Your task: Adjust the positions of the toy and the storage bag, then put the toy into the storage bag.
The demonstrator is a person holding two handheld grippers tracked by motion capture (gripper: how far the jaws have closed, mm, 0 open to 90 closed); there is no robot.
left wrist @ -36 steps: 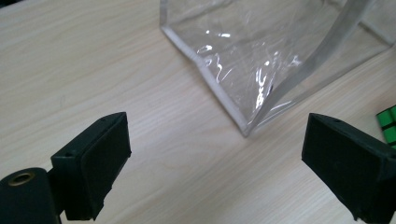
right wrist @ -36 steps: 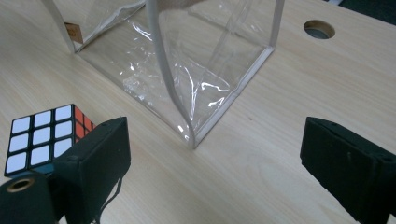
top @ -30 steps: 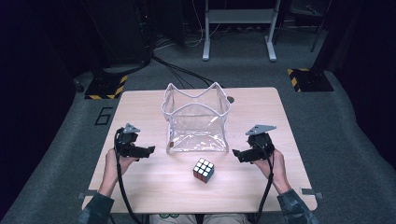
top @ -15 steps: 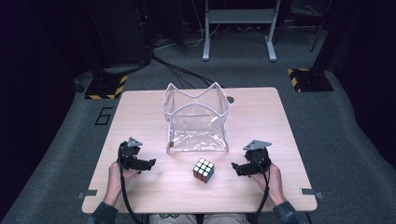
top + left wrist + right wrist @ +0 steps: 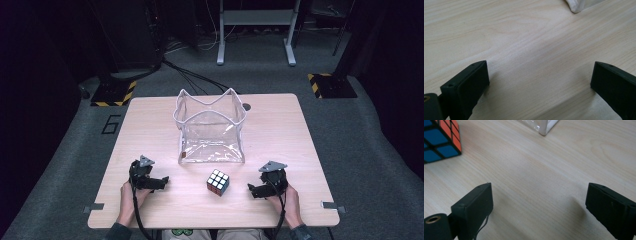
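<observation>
Both grippers rest low at the bottom of the high view: the left gripper (image 5: 161, 182) at lower left, the right gripper (image 5: 252, 190) at lower right. Each has its jaws spread wide with nothing but bare wood between them; the left jaws have just been opening, and nothing lies between them.

The puzzle cube (image 5: 218, 182) sits between the two tools at lower centre, touched by neither. In the right gripper view its blue and orange faces (image 5: 439, 138) show at upper left. A clear bag with white edging (image 5: 210, 128) stands open-topped just behind the cube, at the centre of the frame.

Judgement: this is the starting stance, before any grasp. The next move likely calls for one gripper to swing inward, straddle the cube squarely and close on opposite faces.

Surface: a pale wooden table (image 5: 280, 130), otherwise uncluttered. Room: dark, grey carpet, cables (image 5: 190, 75) and a metal stand (image 5: 255, 35) at top.
</observation>
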